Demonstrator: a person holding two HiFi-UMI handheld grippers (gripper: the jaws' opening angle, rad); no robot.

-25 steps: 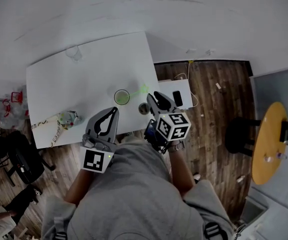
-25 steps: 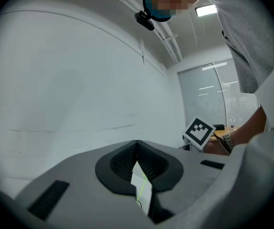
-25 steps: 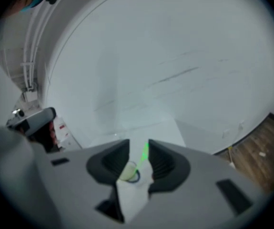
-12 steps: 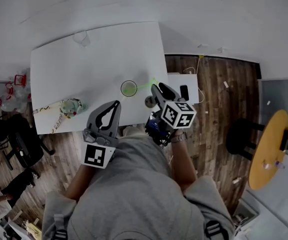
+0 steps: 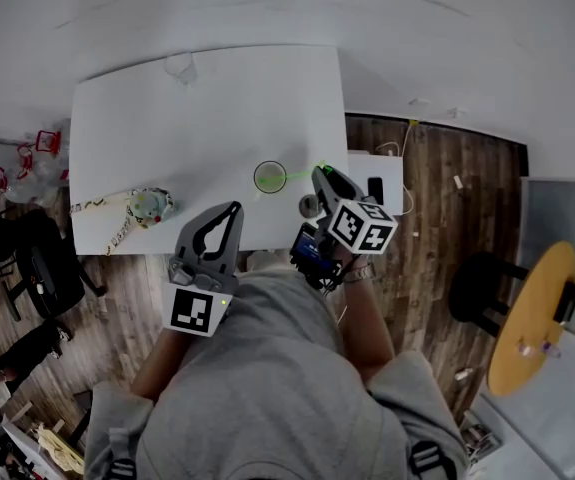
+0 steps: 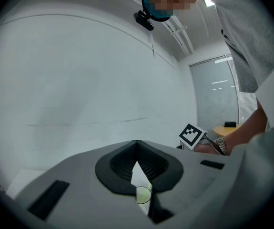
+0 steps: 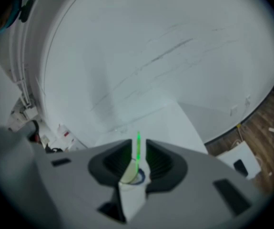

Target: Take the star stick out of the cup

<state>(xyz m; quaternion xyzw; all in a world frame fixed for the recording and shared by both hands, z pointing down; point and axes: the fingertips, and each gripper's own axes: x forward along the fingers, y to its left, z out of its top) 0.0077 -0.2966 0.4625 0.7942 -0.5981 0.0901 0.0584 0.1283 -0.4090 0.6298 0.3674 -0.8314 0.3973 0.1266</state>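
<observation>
A clear cup [image 5: 270, 177] stands near the front right corner of the white table [image 5: 167, 138]. A green star stick [image 5: 300, 173] leans out of it to the right. My right gripper [image 5: 322, 173] is at the stick's upper end. In the right gripper view the stick [image 7: 137, 149] rises between the jaws above the cup [image 7: 133, 175]. The jaws have just been closing, with a gap still showing on both sides of the stick. My left gripper [image 5: 233, 208] hovers at the table's front edge, left of the cup, tips together. Through its jaws I see the cup [image 6: 143, 194].
A small colourful object [image 5: 149, 206] with a patterned strip lies at the table's front left. A crumpled clear item [image 5: 180, 66] sits at the far edge. A low white stand [image 5: 387, 173] with a black phone is right of the table. A black chair [image 5: 37, 278] stands to the left.
My right gripper has come down and forward until the stick's upper end lies between its jaws. The left gripper has hardly shifted. The cup stays put.
</observation>
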